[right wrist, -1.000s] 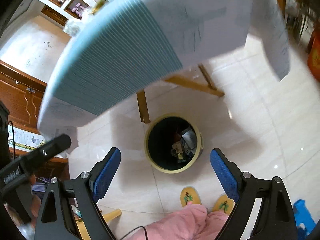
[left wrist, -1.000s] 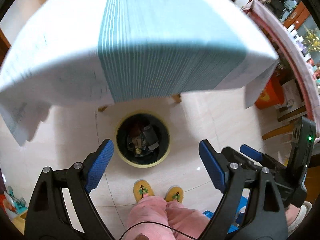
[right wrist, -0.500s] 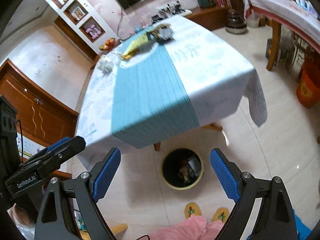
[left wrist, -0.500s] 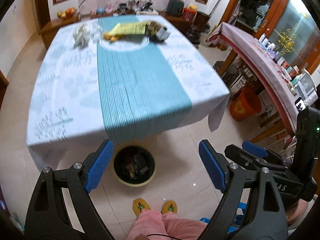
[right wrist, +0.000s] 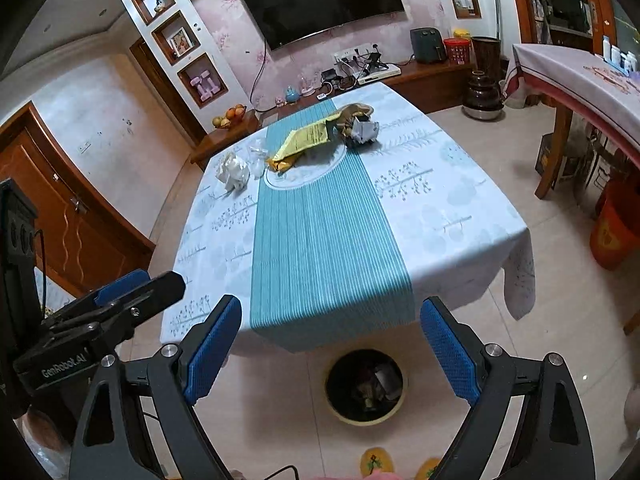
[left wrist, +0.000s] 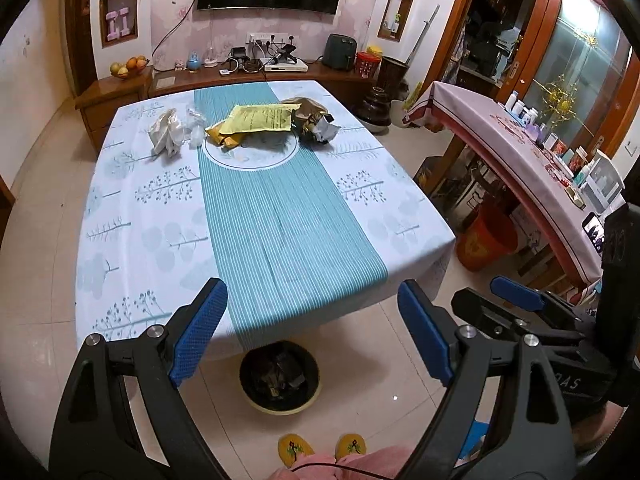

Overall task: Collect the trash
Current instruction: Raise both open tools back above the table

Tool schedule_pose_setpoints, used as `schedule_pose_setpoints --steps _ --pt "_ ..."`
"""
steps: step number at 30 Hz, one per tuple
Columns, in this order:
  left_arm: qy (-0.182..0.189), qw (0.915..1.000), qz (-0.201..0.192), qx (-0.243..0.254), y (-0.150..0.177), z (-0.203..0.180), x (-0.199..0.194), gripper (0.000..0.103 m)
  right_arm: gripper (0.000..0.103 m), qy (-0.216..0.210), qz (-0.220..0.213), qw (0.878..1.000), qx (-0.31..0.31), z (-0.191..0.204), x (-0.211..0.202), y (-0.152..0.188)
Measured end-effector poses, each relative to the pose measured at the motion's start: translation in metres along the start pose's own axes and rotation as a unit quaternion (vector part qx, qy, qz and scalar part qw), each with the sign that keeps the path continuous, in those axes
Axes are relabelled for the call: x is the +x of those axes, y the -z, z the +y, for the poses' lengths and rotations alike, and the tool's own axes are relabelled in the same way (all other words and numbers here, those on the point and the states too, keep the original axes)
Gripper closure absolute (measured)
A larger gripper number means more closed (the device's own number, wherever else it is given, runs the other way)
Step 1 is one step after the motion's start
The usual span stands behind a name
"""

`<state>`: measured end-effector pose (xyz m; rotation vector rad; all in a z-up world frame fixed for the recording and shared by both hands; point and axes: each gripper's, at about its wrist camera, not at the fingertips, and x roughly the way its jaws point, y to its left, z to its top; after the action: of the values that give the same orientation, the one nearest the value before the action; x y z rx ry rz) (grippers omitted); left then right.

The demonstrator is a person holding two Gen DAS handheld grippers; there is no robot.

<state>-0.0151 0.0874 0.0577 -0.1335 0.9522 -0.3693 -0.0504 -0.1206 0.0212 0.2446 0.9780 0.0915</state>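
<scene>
Left gripper (left wrist: 312, 328): held above the near edge of the table, both blue-padded fingers spread wide, nothing between them.
Right gripper (right wrist: 334, 350): likewise released, fingers wide apart and empty; seen from the left wrist view it lies just to the right of the left gripper.
Table (left wrist: 132, 216): covered by a pale cloth printed with trees, with a teal striped runner (left wrist: 280, 220) down the middle.
Trash on table: all at the far end, well apart from both grippers.
Yellow envelope (left wrist: 256, 120): flat on the runner, overlapping the white ring printed there.
Brown wrapper (left wrist: 306, 106): just right of the envelope, touching it.
Grey crumpled packet (left wrist: 324, 132): beside the brown wrapper, on its near right side.
White crumpled bag (left wrist: 166, 134): left of the runner, on the pale cloth.
Clear plastic scraps (left wrist: 196, 128): between the white bag and the envelope.
Bin (left wrist: 280, 378): round, yellow-rimmed, black-lined, on the tiled floor below the near table edge, partly under the cloth overhang; it holds dark mixed rubbish.
Person: yellow slippers (left wrist: 296, 448) and pink trouser legs at the lower frame edge, just behind the bin.
</scene>
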Motion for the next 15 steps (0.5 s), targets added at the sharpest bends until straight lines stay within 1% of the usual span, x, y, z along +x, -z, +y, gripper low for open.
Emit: schedule_pose_setpoints --steps 4,7,11,15 --pt "-0.001 0.9999 -0.003 -0.012 -0.012 0.009 0.009 0.018 0.011 -0.001 -0.009 1.0 -0.011 0.004 0.008 -0.017" --pt "-0.006 0.9998 -0.005 -0.016 -0.022 0.014 0.02 0.018 0.011 -0.006 -0.008 1.0 -0.015 0.002 0.021 -0.028" --pt "-0.017 0.9995 -0.001 -0.029 -0.04 0.022 0.045 0.018 0.011 -0.014 0.003 1.0 -0.019 -0.004 0.05 -0.051" --pt "-0.033 0.9984 0.002 -0.045 -0.065 0.03 0.077 0.018 0.011 -0.026 0.007 0.999 -0.023 -0.015 0.088 -0.084"
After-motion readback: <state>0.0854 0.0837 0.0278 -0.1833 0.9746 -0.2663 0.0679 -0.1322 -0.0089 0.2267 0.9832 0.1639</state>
